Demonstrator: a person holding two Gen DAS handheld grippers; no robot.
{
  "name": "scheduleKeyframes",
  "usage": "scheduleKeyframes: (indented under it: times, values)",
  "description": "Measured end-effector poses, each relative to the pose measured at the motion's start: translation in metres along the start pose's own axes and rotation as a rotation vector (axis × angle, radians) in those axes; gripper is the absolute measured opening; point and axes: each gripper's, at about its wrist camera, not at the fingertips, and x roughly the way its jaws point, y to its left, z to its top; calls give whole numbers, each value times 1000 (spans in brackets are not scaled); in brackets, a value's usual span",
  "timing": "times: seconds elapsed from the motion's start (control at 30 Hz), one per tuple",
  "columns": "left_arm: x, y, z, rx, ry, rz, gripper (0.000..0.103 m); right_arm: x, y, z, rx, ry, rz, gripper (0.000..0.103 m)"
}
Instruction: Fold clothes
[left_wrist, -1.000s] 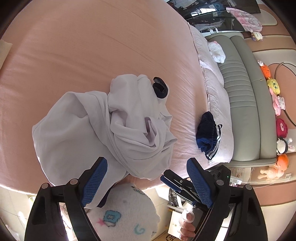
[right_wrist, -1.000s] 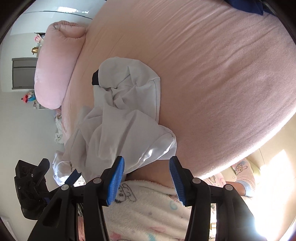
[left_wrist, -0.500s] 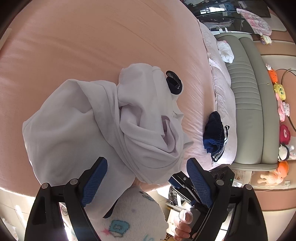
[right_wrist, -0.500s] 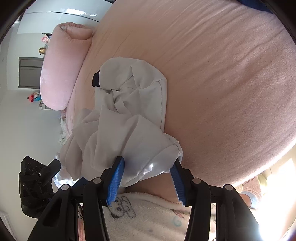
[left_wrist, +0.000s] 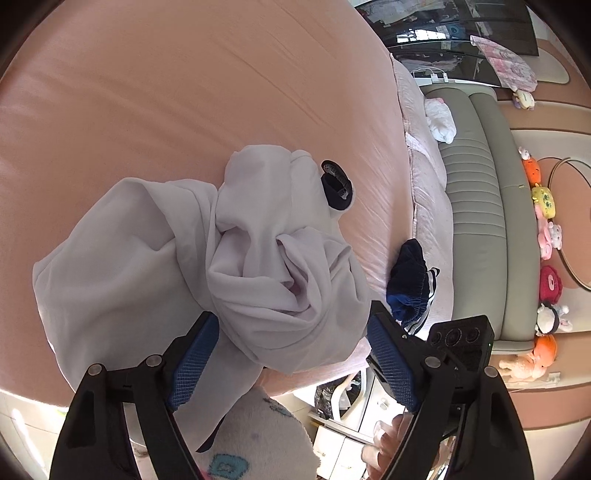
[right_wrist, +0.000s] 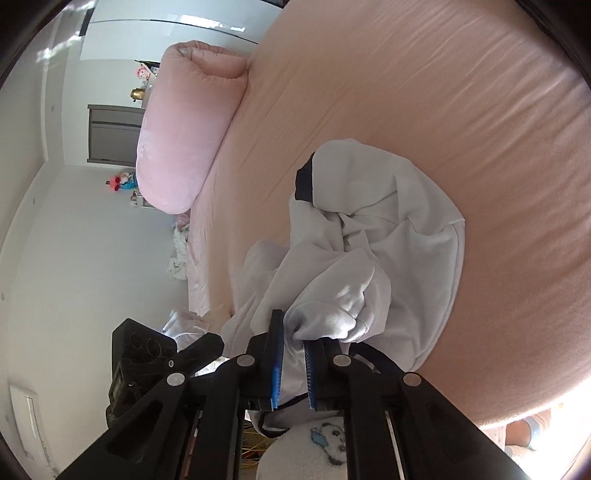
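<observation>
My right gripper (right_wrist: 293, 354) has just closed and now pinches the near edge of the white garment (right_wrist: 369, 236), crumpled at the near side of the pink bed (right_wrist: 443, 92). My left gripper (left_wrist: 291, 354) narrowed slightly but stays apart, fabric between, probably not gripped. Lifting to spread it seems next.

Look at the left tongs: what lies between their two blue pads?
In the left wrist view, a bunched fold of the white garment lies between the pads of the left tongs, which stand apart from it.
</observation>
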Motion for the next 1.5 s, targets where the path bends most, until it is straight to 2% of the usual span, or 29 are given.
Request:
scheduleKeyframes:
  times: [0.1, 0.27, 0.37, 0.57, 0.77, 0.93, 1.07, 1.13, 1.23, 1.27, 1.3, 1.33, 1.37, 1.4, 1.47, 1.5]
  values:
    - [-8, -4, -2, 26, -26, 40, 81, 8, 17, 12, -38, 0, -10, 9]
    - [-27, -30, -7, 218, -153, 270, 81, 12, 49, 21, -122, 13, -8, 9]
    - [-30, -46, -11, 361, -167, 369, 81, 11, 63, 24, -168, 19, -13, 9]
    - [-17, -67, -22, 546, -152, 466, 81, 20, 90, 26, -229, 42, -5, 9]
    - [-1, -75, -26, 577, -134, 432, 81, 16, 106, 26, -271, 48, 1, 9]
    - [11, -71, -18, 550, -155, 398, 81, 0, 117, 29, -303, 26, 31, 9]
    - [28, -64, -10, 513, -117, 402, 80, -6, 118, 31, -336, 26, -47, 9]
    - [33, -61, -9, 506, -107, 402, 78, -11, 115, 31, -346, 24, -71, 9]
    - [37, -57, -9, 505, -117, 468, 73, -19, 108, 29, -344, 25, -111, 9]
    - [37, -54, -11, 495, -114, 493, 62, -21, 104, 28, -346, 31, -140, 9]
    - [38, -51, -9, 484, -109, 502, 53, -22, 100, 27, -348, 37, -169, 11]
    - [38, -47, -7, 471, -104, 508, 51, -24, 96, 27, -351, 42, -198, 15]
    - [38, -43, -5, 459, -102, 507, 49, -26, 92, 25, -362, 42, -231, 31]
    - [38, -41, -4, 452, -103, 517, 47, -29, 88, 22, -378, 37, -264, 53]
    - [37, -38, -1, 436, -106, 536, 41, -32, 79, 16, -416, 32, -337, 66]
    - [36, -37, 0, 430, -112, 542, 41, -33, 74, 13, -434, 36, -374, 66]
